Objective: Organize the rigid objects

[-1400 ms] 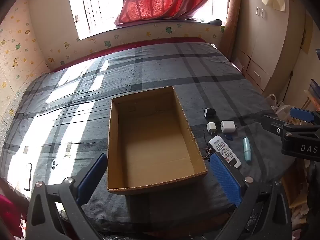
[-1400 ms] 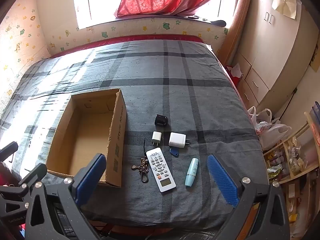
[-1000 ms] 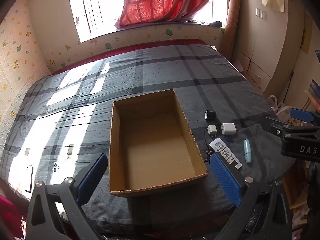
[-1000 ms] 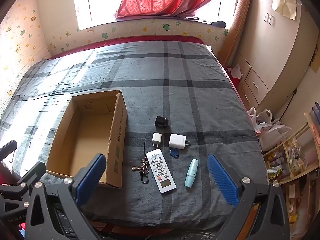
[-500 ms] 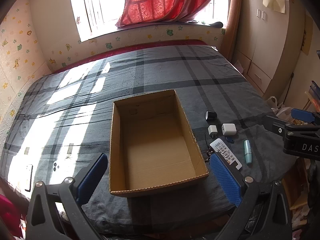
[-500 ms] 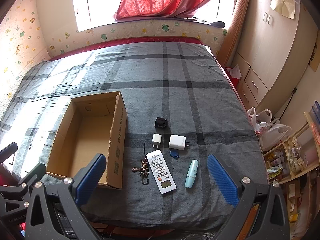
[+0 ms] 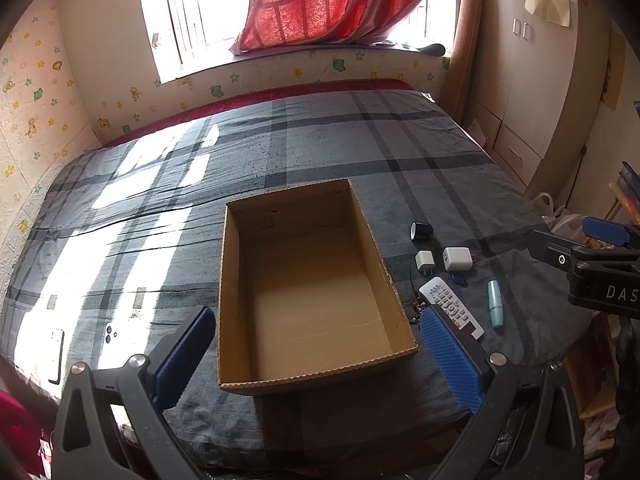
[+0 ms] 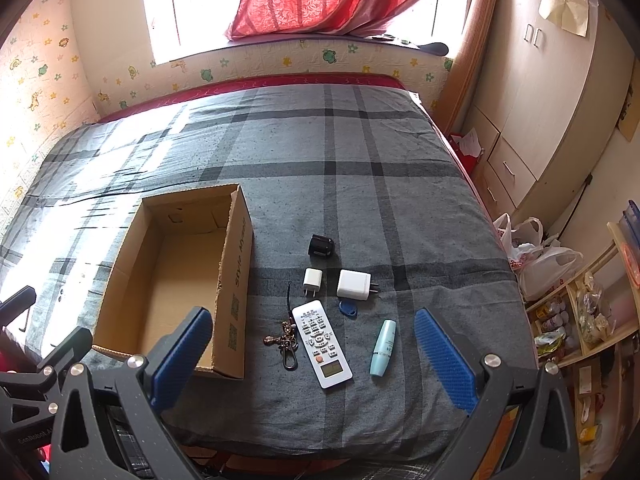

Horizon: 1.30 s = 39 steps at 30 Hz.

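Observation:
An empty open cardboard box [image 7: 372, 236] [image 8: 236, 256] lies on the grey plaid bed. To its right lie a white remote [image 8: 322, 344] [image 7: 450, 306], a keychain [image 8: 285, 340], a small white charger [image 8: 312, 281], a larger white charger [image 8: 354, 285] [image 7: 456, 259], a blue key tag [image 8: 348, 309], a black cap-like object [image 8: 321, 246] [image 7: 421, 231] and a light-blue tube [image 8: 383, 347] [image 7: 495, 309]. My left gripper [image 7: 316, 354] is open above the box's near edge. My right gripper [image 8: 314, 354] is open above the remote and holds nothing.
Two phones [image 7: 56, 354] lie at the bed's left near edge. A wardrobe [image 8: 560, 120] and plastic bags [image 8: 536, 252] stand right of the bed, with shelves [image 8: 580, 320] beside them. A window with a red curtain [image 7: 328, 4] is behind.
Both views have shifted only slightly; the scene sits a touch lower in frame. No object has moved and both grippers stay open.

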Available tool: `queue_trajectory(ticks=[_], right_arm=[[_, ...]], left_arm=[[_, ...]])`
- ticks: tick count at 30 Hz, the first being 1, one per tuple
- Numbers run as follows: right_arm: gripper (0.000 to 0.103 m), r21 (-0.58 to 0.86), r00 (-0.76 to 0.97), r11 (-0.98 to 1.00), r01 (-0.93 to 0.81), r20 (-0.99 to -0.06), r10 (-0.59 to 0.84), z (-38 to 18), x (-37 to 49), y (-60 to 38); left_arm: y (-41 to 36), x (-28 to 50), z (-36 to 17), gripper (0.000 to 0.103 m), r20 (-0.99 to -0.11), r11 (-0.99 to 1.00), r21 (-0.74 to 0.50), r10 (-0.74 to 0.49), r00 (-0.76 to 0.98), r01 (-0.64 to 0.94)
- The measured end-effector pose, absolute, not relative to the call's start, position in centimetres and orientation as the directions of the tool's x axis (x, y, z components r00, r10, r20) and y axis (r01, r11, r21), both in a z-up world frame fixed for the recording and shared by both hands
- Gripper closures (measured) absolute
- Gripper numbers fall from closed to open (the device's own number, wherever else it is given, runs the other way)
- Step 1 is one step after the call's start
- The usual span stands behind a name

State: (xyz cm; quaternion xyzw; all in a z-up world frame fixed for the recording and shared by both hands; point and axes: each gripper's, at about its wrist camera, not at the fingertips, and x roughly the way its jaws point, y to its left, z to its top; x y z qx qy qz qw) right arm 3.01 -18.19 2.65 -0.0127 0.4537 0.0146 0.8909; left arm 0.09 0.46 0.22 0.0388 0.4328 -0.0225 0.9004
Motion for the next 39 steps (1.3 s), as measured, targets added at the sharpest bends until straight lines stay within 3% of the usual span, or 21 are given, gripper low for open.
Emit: queue_trajectory(ticks=[39], right_arm=[[0.000, -0.027, 0.603, 0.998, -0.048, -0.798, 0.008, 2.81, 2.80, -17.82]], left_arm=[[0.31, -0.02, 0.10, 0.000, -0.776, 0.996, 0.057, -0.001, 0.631, 0.071]])
